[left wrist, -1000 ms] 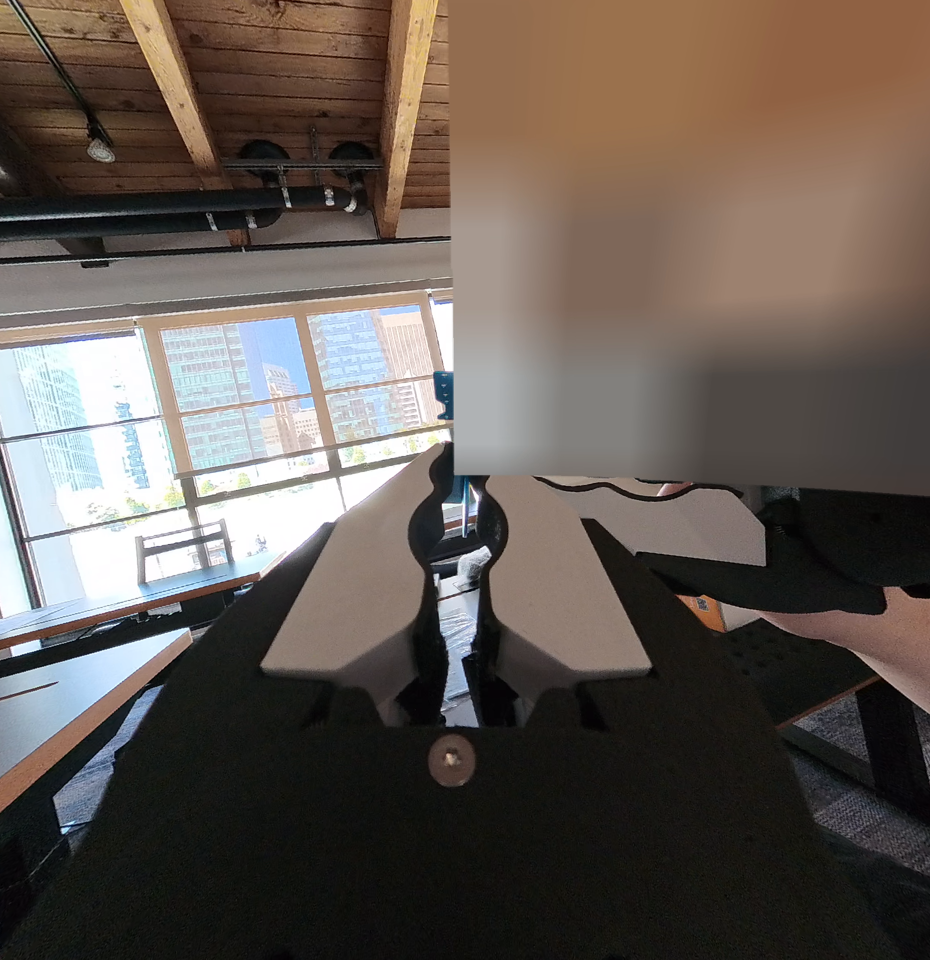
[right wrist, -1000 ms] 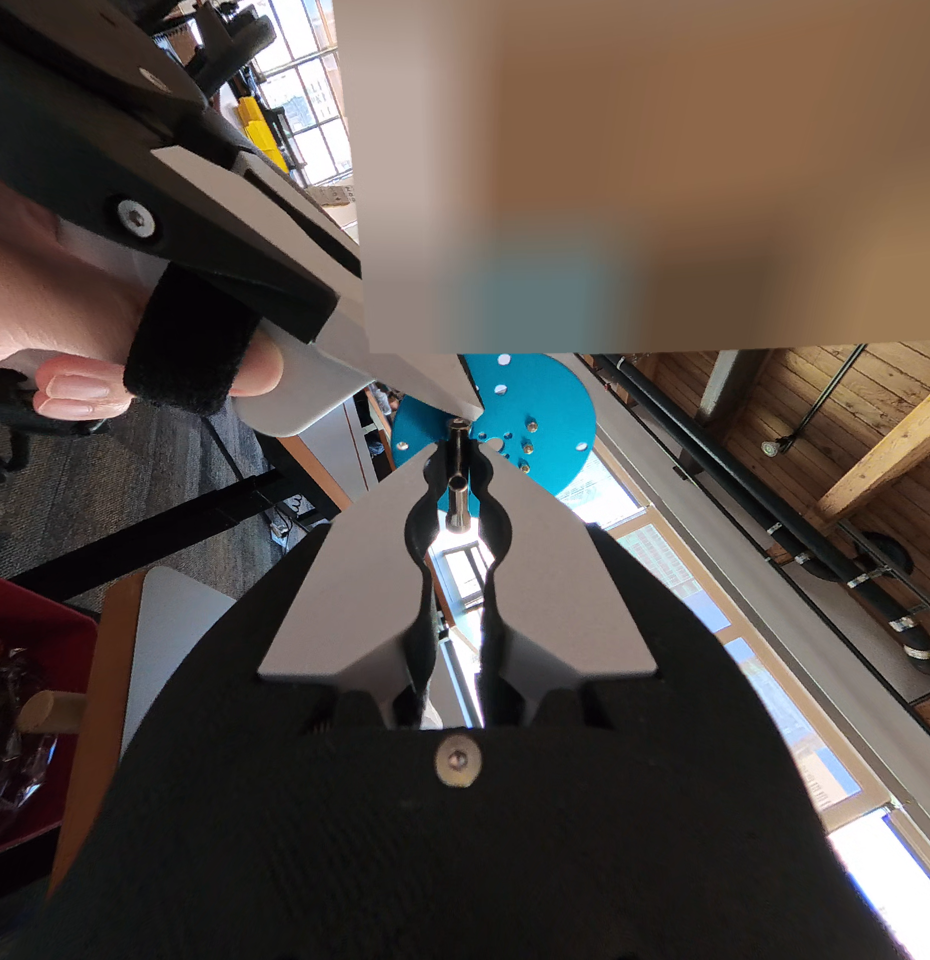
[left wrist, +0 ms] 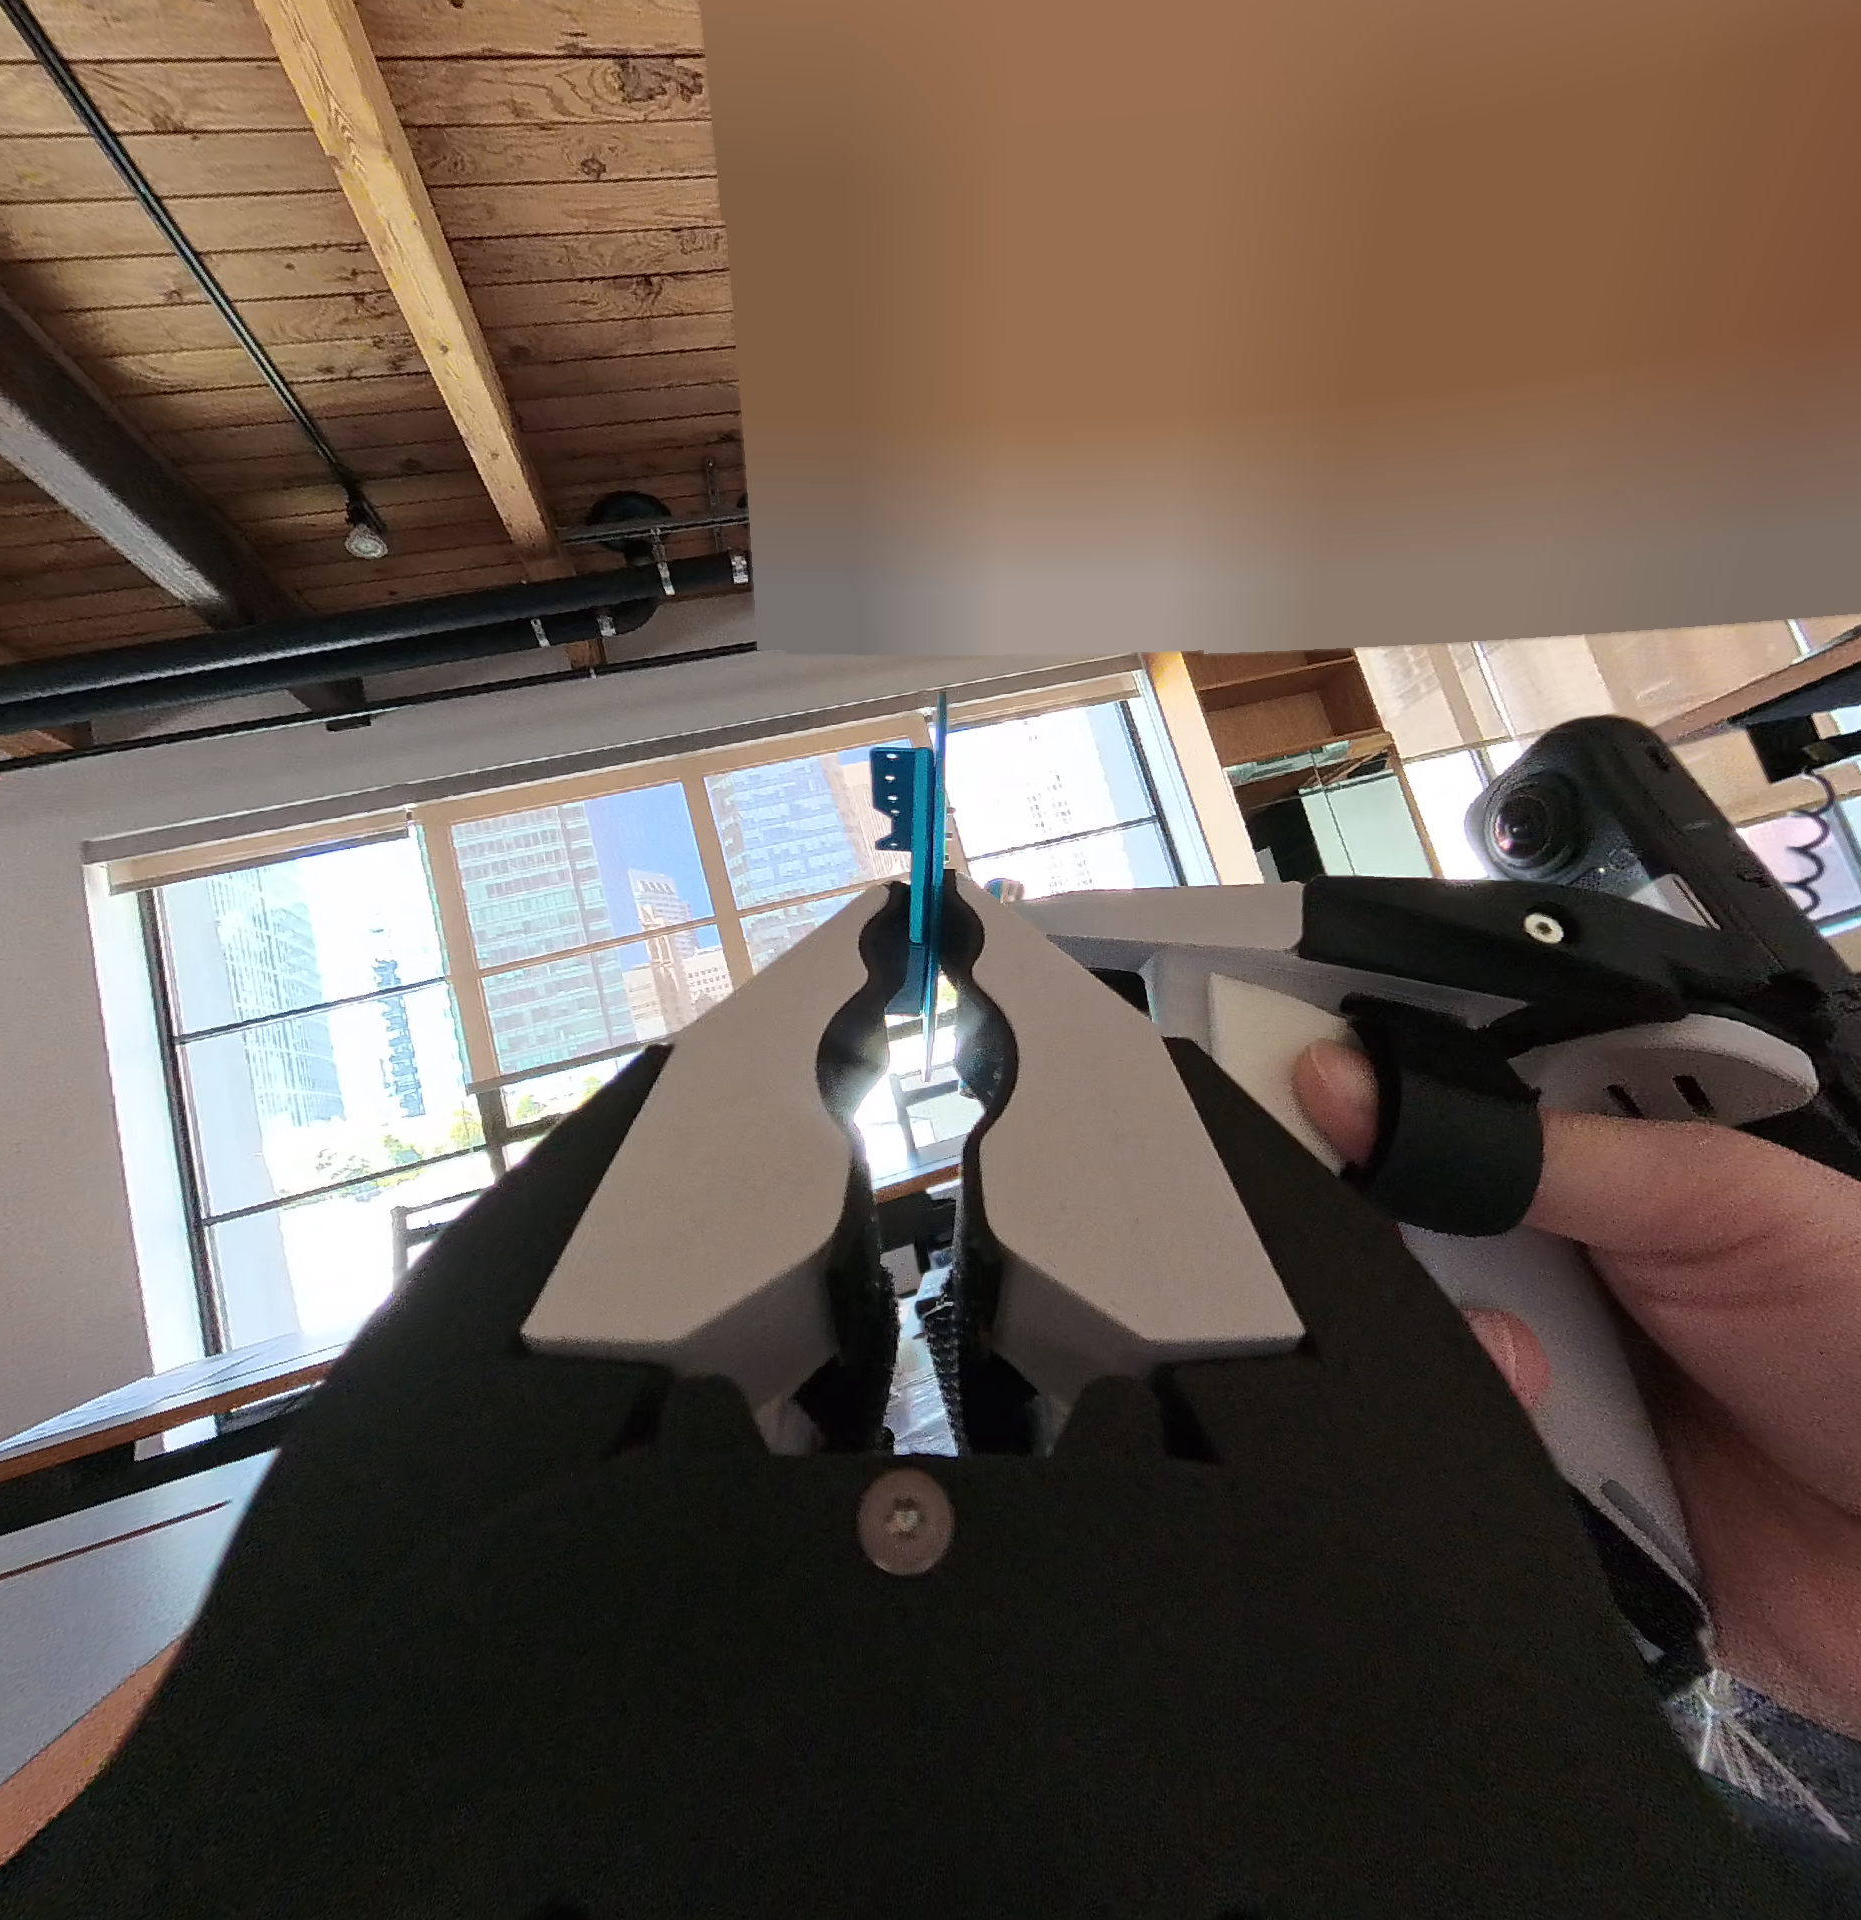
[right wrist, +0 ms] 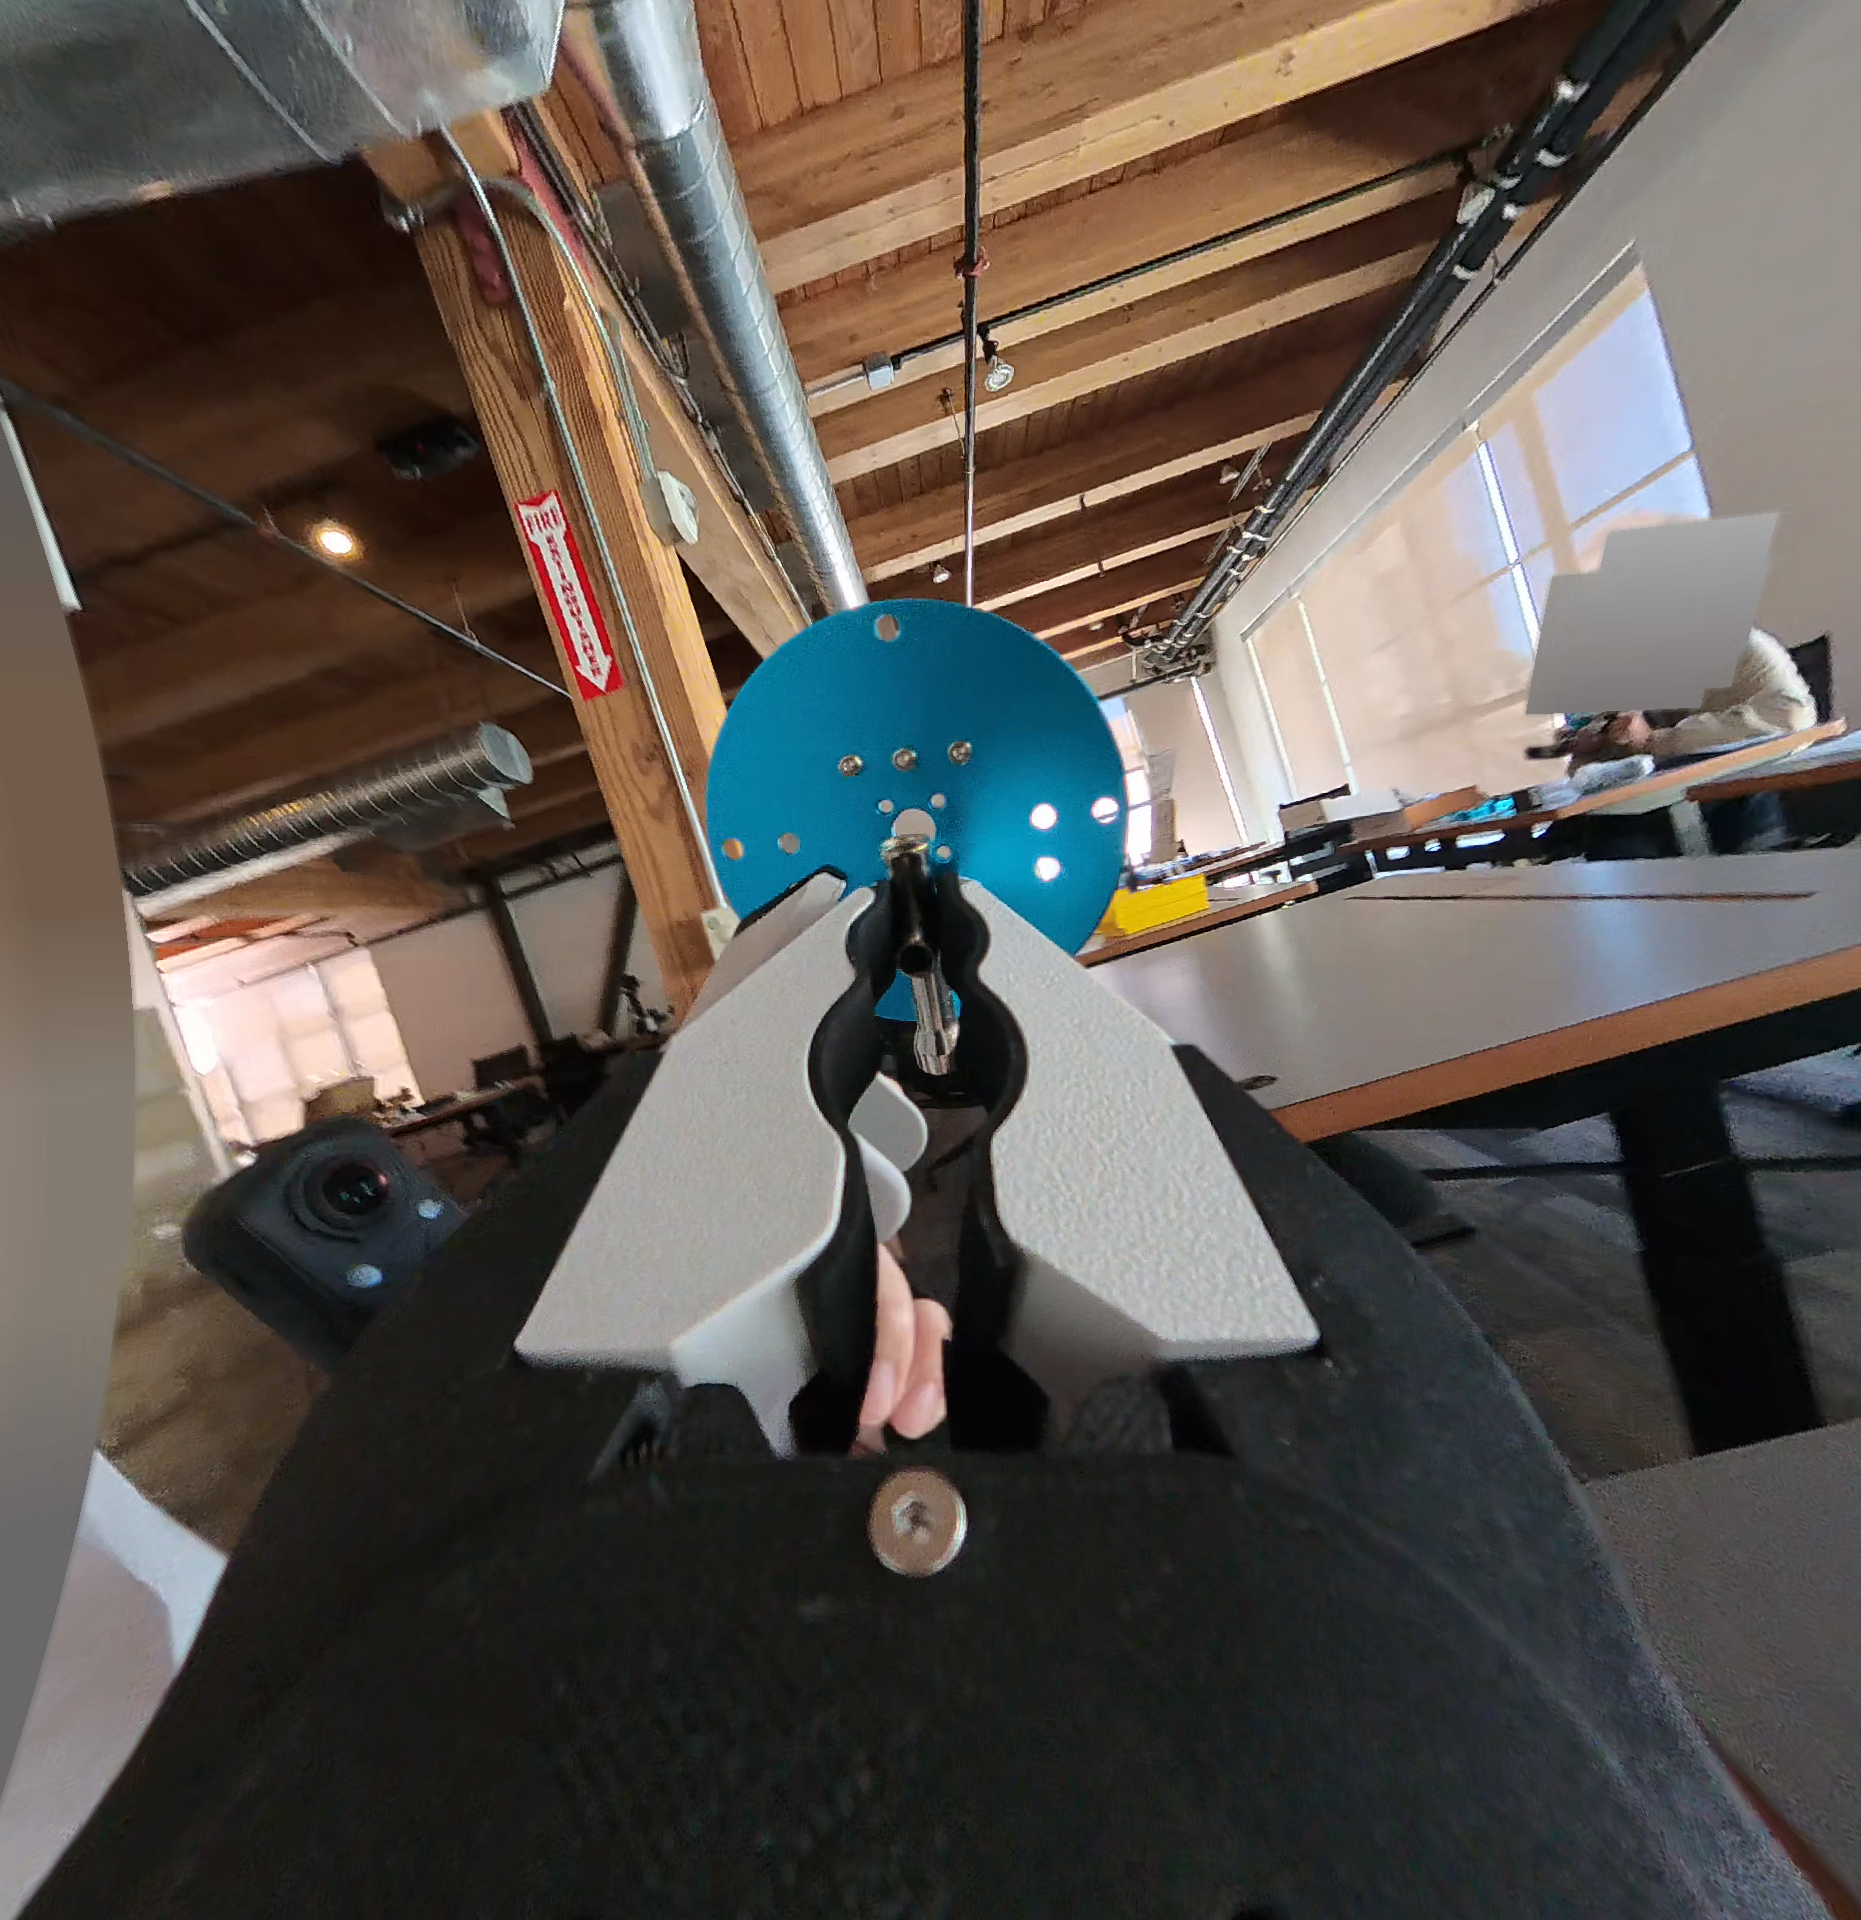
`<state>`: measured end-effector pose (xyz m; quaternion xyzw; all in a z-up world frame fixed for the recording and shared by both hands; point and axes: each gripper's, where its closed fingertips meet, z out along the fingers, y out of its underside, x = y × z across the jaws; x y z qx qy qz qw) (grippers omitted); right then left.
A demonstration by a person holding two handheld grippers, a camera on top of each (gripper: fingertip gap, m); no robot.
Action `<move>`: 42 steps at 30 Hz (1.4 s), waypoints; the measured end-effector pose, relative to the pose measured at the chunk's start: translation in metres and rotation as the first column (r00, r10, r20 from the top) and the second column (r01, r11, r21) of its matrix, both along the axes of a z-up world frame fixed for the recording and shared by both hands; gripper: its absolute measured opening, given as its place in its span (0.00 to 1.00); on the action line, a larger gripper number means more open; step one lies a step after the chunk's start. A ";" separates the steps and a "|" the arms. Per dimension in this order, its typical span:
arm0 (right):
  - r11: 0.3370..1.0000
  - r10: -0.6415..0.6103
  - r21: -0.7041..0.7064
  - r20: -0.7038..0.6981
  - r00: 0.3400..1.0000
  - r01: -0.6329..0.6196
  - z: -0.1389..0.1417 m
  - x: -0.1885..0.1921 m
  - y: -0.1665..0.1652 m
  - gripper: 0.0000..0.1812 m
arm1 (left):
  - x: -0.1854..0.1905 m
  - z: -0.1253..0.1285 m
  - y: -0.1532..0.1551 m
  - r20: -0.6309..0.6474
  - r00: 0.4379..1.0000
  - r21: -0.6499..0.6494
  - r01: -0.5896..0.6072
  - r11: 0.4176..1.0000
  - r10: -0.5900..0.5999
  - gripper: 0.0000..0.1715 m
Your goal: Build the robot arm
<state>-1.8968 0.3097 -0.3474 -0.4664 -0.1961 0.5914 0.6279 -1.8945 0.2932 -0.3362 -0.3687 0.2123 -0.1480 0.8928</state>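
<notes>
My left gripper (left wrist: pixel 931 896) is shut on the edge of a blue round plate (left wrist: pixel 924 920), seen edge-on, with a small blue bracket (left wrist: pixel 898 798) on its left face. In the right wrist view the plate (right wrist: pixel 905 717) faces me, with several holes and three screws. My right gripper (right wrist: pixel 910 896) is shut on a small metal pin-like tool (right wrist: pixel 924 987). The tool's tip touches the plate just under its centre hole. The right gripper and the hand holding it (left wrist: pixel 1632 1278) show at the right of the left wrist view. The left gripper's fingers (right wrist: pixel 791 914) show behind the plate.
Both grippers are held up in the air, under a wooden beam ceiling (right wrist: pixel 1009 260) with pipes. Long tables (right wrist: pixel 1477 966) stand to the right, with a yellow bin (right wrist: pixel 1165 899) and a person (right wrist: pixel 1736 707) far off. A wooden post (right wrist: pixel 593 623) stands to the left. Windows (left wrist: pixel 552 935) lie ahead. Both grippers' tips are close together, under 4 cm apart.
Both views have swung round. The right gripper has turned level and now faces the plate squarely. Both grips are unchanged, and the tool tip stays at the plate's centre.
</notes>
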 end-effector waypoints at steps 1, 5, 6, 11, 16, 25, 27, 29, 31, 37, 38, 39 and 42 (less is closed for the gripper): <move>0.999 0.022 -0.030 -0.021 1.000 -0.022 0.000 0.000 0.001 0.04 | 0.000 0.000 0.000 -0.005 1.000 0.002 -0.008 1.000 0.008 0.02; 0.957 0.157 -0.214 -0.182 0.971 -0.195 -0.003 -0.001 0.004 0.04 | 0.000 -0.002 0.002 -0.054 0.996 0.037 -0.073 0.997 0.075 0.02; 0.934 0.192 -0.257 -0.226 0.955 -0.249 -0.004 -0.002 0.005 0.04 | -0.001 -0.002 0.003 -0.067 0.993 0.049 -0.092 0.995 0.096 0.02; 0.782 0.313 -0.393 -0.424 0.850 -0.484 -0.007 -0.006 0.005 0.04 | -0.002 -0.004 0.002 -0.125 0.979 0.102 -0.149 0.983 0.162 0.02; 0.584 0.369 -0.399 -0.646 0.669 -0.707 -0.007 -0.006 0.003 0.03 | -0.001 -0.002 -0.002 -0.165 0.968 0.151 -0.163 0.975 0.187 0.02; 0.895 0.313 -0.217 -0.320 0.894 -0.391 0.004 0.008 -0.006 0.04 | -0.011 0.001 -0.001 -0.093 0.991 0.056 -0.092 0.994 0.097 0.02; 0.995 0.100 0.014 -0.088 0.991 -0.099 0.008 0.018 -0.003 0.03 | -0.015 0.003 -0.001 -0.037 0.999 -0.004 -0.031 1.000 0.031 0.02; 0.939 -0.204 0.313 0.178 0.963 0.141 0.001 0.016 0.001 0.04 | -0.014 0.003 0.001 0.012 0.999 -0.077 0.047 0.996 -0.047 0.02; 0.772 -0.439 0.602 0.272 0.856 0.204 0.001 0.010 -0.009 0.04 | -0.013 0.002 0.003 0.040 0.995 -0.122 0.099 0.988 -0.094 0.02; 0.464 -0.743 0.870 0.282 0.608 0.164 -0.003 0.002 -0.007 0.04 | -0.007 0.003 -0.007 0.026 0.994 -0.117 0.111 0.987 -0.109 0.02; 0.445 -0.752 0.883 0.277 0.599 0.151 -0.003 0.002 -0.008 0.03 | -0.006 0.002 -0.009 0.010 0.995 -0.109 0.102 0.989 -0.102 0.02; 0.433 -0.755 0.891 0.276 0.595 0.136 -0.004 0.001 -0.009 0.03 | -0.004 0.002 -0.010 -0.001 0.995 -0.105 0.095 0.990 -0.095 0.01; 0.392 -0.772 0.913 0.258 0.581 0.115 -0.002 0.000 -0.011 0.03 | -0.004 0.003 -0.013 -0.009 0.996 -0.088 0.090 0.992 -0.091 0.02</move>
